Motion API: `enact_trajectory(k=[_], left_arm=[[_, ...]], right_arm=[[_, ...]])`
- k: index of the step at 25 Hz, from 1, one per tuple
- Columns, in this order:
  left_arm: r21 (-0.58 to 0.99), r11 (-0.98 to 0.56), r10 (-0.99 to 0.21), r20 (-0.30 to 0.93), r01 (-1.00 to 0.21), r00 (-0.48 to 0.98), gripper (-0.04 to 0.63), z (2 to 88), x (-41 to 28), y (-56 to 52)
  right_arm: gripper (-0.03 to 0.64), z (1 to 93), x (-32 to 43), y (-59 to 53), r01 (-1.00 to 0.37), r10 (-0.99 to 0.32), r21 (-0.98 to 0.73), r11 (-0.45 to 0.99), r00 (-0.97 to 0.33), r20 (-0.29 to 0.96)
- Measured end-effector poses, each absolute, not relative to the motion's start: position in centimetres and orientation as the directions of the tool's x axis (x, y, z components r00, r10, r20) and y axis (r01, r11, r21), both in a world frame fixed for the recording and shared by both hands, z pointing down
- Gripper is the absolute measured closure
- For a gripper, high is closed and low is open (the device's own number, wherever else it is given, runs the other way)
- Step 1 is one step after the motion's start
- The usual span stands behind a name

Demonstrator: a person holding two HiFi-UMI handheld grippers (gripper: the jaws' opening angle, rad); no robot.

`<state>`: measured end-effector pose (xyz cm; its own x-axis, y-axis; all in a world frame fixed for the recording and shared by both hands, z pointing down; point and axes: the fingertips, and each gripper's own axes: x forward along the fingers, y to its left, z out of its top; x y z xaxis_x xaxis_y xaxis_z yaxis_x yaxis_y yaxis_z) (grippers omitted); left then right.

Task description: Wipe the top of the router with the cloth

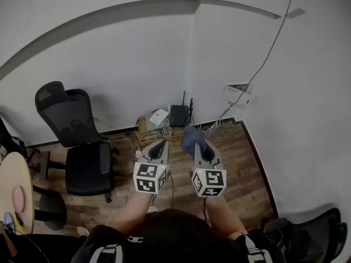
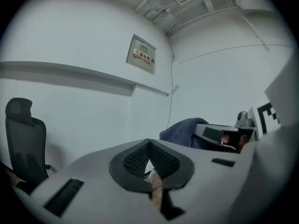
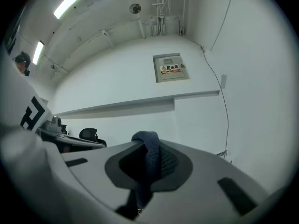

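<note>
Two hand-held grippers are in use. The right hand-held gripper (image 3: 147, 147) is closed on one dark blue cloth (image 3: 148, 158), which runs up between both pads and folds over the jaw tips. The left hand-held gripper (image 2: 149, 146) has its jaws closed together with nothing between them.

In the head view, the left hand-held gripper (image 1: 159, 146) and the right hand-held gripper (image 1: 202, 147) are held side by side above a wooden floor (image 1: 236, 163). The cloth (image 1: 190, 137) bunches at the right jaw tips.

One black box-shaped router (image 1: 179, 115) with two upright antennas stands at the foot of the white wall among loose cables, beyond both jaw tips and apart from the cloth. Only the head view shows it. Just left of it lies one white flat device (image 1: 159, 116).

Two black office chairs appear in the head view: one (image 1: 82, 147) to the left and one (image 1: 310, 232) at the lower right corner. One round pale tabletop (image 1: 12, 182) sits at the left edge.

Only the gripper views show one white wall panel (image 3: 170, 68) with a printed label, mounted above a ledge.
</note>
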<state>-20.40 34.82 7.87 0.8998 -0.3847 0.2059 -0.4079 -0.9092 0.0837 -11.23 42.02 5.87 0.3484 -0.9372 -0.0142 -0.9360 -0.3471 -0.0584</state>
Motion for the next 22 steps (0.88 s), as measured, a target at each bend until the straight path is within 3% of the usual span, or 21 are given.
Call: enact_trajectory(k=[22], left_arm=[[0.057,-0.916,-0.378,0.217,-0.398,0.9,0.601,7.9,-17.9,37.7]], right_arm=[[0.604,5.6,-8.8,45.0,-0.936,-0.936,-0.068,-0.345,0.349,-0.056]])
